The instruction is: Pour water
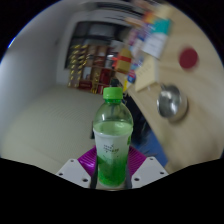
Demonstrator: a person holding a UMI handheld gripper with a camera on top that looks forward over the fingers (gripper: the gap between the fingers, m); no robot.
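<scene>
White wall fills the area left of the bottle, plain and blurred. Shelves (95, 65) stand behind and left of the bottle, packed with red and brown packages; labels too small to read. View is tilted, so everything behind the bottle leans.

Bottle (112, 140): clear plastic, green liquid inside, green cap (113, 94) on top, a pale label band around its middle. It is upright relative to the gripper, its lower part between the two fingers. Gripper (111, 170): purple pads (90, 158) press against the bottle's lower sides left and right, no gap visible, so it is clamped on the bottle. Bottle base is hidden below the fingers; cannot tell if it rests on anything.

Right of the bottle: a light wooden surface (190, 95), slanting with the tilt. Metal bowl (171, 101) sits on it, just right of the bottle's upper half, apart from it. Red round thing (188, 59) lies on the surface beyond the bowl, up and right of the bottle cap. More colourful boxes (152, 35) stand above the bottle, right of the shelves; details unclear. Dark strip between the bottle and the surface edge; cannot tell what it is.
</scene>
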